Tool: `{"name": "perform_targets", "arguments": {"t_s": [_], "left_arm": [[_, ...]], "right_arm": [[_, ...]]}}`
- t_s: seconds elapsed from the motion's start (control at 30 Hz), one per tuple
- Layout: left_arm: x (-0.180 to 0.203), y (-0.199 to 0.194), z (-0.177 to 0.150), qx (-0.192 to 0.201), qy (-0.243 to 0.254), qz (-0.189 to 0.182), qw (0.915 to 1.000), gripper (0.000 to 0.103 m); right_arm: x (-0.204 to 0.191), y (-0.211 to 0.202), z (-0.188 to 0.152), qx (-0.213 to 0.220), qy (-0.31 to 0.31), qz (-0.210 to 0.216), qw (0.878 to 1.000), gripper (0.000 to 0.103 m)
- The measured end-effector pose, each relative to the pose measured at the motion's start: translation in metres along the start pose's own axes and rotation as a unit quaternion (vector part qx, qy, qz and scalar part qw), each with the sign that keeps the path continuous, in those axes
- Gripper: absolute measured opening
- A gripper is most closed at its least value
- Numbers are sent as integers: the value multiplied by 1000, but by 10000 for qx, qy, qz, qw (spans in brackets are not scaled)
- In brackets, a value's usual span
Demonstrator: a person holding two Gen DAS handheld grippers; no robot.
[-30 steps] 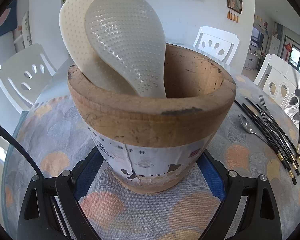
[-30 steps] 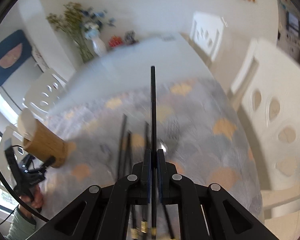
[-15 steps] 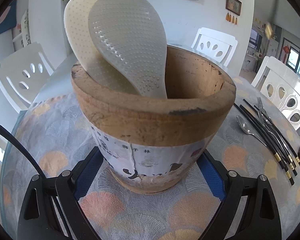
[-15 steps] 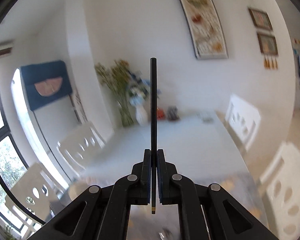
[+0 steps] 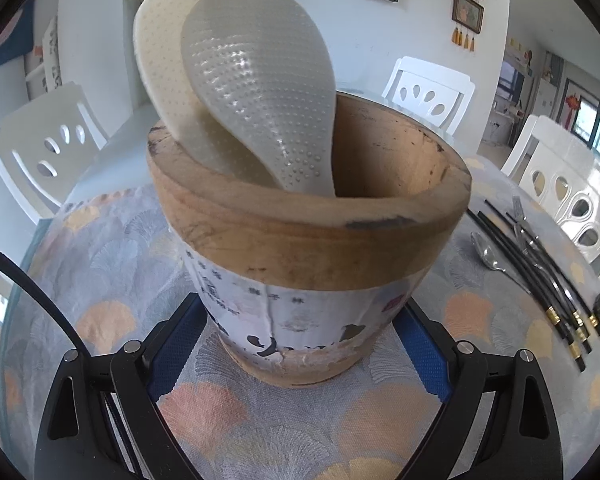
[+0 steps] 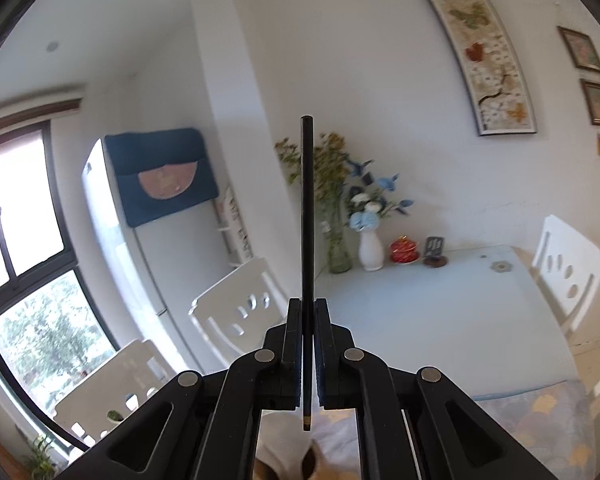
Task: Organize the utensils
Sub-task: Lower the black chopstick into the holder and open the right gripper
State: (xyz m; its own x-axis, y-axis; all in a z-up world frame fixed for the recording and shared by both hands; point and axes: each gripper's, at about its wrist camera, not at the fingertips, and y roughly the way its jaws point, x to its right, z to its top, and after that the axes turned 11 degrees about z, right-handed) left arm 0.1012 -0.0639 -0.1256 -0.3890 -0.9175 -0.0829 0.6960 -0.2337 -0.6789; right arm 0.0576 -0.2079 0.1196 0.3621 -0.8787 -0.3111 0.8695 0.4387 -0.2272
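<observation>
Right tongs (image 6: pixel 308 344) are clamped on one black chopstick (image 6: pixel 307 216), centre frame, tip up. Left tongs (image 5: pixel 300 344) brace the wooden holder (image 5: pixel 308 240), centre frame, jaws wide around its base. Carry the chopstick over the rim, tilt it down, then release inside beside the rice paddles (image 5: pixel 256 88).

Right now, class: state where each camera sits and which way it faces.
Left wrist: on the left claw, angled down at the wooden holder it clamps; black fingers show.
Right wrist: on the right claw, facing roughly level towards the wall, gripping a black chopstick.
Shared: the white chairs.
</observation>
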Motion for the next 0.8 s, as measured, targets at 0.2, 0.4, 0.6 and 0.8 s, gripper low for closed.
{"name": "perform_targets", "arguments": {"t_s": [0.2,0.4,0.6,0.8], "left_arm": [[-2,-1,0,23,-81,-83,9999,93],[-2,2,1,-39,-72,-75,9999,93],[-2,2,1,-40,-70,-74,9999,93],[-2,2,1,-39,-72,-73,9999,93]], "right_arm": [[-2,18,-10,-217,89,174,9996,5],[-2,24,-17,-379,102,202,9990,5],[7,28,-29,-556,279,122,9980,5],[10,29,-35,-702,321,120,9969,5]]}}
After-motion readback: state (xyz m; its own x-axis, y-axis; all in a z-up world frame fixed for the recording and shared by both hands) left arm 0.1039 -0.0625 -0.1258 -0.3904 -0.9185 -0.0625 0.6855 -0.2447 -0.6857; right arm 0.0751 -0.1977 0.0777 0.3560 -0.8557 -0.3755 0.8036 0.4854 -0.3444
